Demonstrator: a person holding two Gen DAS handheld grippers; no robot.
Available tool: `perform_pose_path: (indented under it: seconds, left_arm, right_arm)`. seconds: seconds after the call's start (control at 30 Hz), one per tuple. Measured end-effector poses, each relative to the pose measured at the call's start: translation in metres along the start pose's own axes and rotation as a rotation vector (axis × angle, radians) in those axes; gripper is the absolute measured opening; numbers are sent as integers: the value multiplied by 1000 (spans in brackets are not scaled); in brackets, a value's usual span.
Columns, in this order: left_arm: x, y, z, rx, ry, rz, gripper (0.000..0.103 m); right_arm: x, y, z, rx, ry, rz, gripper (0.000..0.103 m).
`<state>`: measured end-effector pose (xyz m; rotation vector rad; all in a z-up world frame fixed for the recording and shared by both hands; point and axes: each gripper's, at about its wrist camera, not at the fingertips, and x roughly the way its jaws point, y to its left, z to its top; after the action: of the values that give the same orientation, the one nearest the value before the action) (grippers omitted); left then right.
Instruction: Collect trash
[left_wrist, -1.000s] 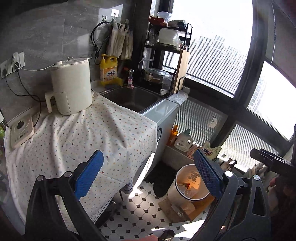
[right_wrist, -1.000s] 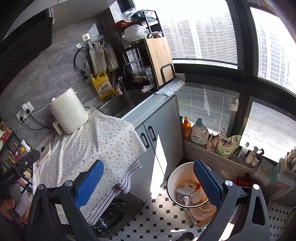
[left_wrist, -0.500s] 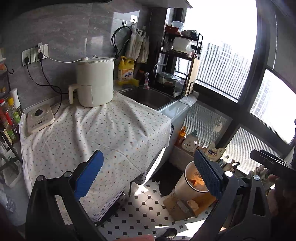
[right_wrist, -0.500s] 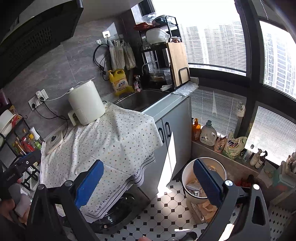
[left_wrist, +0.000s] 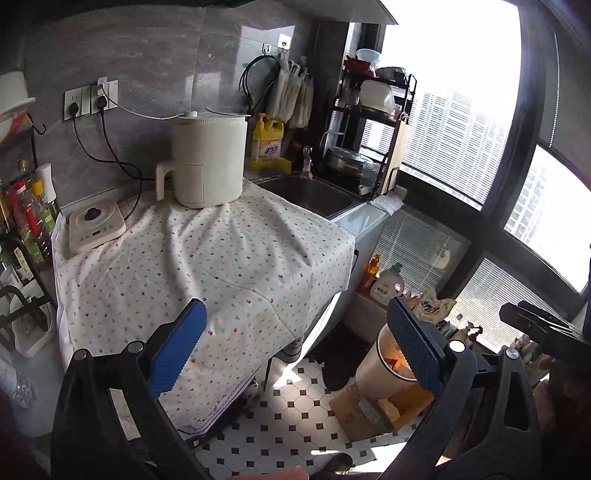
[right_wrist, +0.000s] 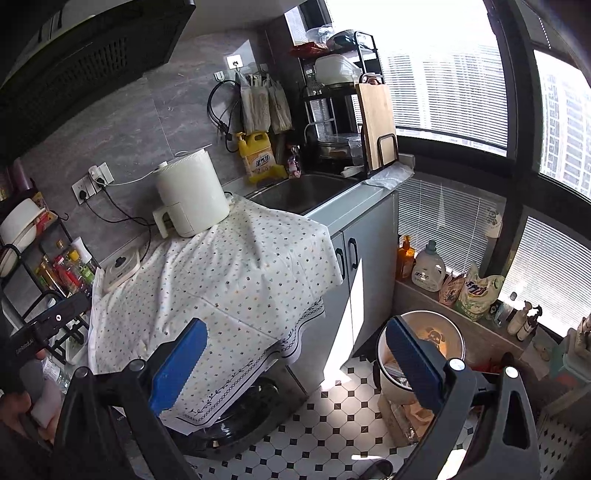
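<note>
- The left tool (left_wrist: 295, 347) stands wide apart and empty, raised above the near edge of the tabletop (left_wrist: 207, 258), which is draped in a dotted cloth that hangs over the front and right sides.
- The right tool (right_wrist: 295, 354) is also spread wide with nothing between its blue pads (right_wrist: 179, 365); it hangs off the cloth's front corner, over open checkered floor (right_wrist: 332, 424).
- Ahead of both tools the cloth is bare in the middle, so there is free room up to the white appliance (left_wrist: 208, 158) at the far edge and the small flat device (left_wrist: 96, 223) to the far left.
- The trash bin (right_wrist: 421, 354) sits on the floor low to the right of the tools, partly behind each right finger; paper scraps show inside it, and cardboard (left_wrist: 369, 406) lies at its foot.
- Beyond the cloth lie a sink (left_wrist: 310, 194), a yellow detergent jug (left_wrist: 267, 142) and a dish rack (left_wrist: 373, 122) with a cutting board.
- Bottles (right_wrist: 428, 267) line the ledge under the window, to the right.
- Any loose trash on the tabletop cannot be made out.
- Each view's edge cuts off the other tool and a hand.
</note>
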<state>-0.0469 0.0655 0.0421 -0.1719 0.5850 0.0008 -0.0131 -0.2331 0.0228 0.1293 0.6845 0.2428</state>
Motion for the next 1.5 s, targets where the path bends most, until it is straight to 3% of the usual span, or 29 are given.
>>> perform_pose_path:
  seconds: [1.5]
  left_arm:
    - [-2, 2, -6, -27, 6, 3, 97]
  right_arm:
    - [4, 1, -9, 24, -2, -14, 95]
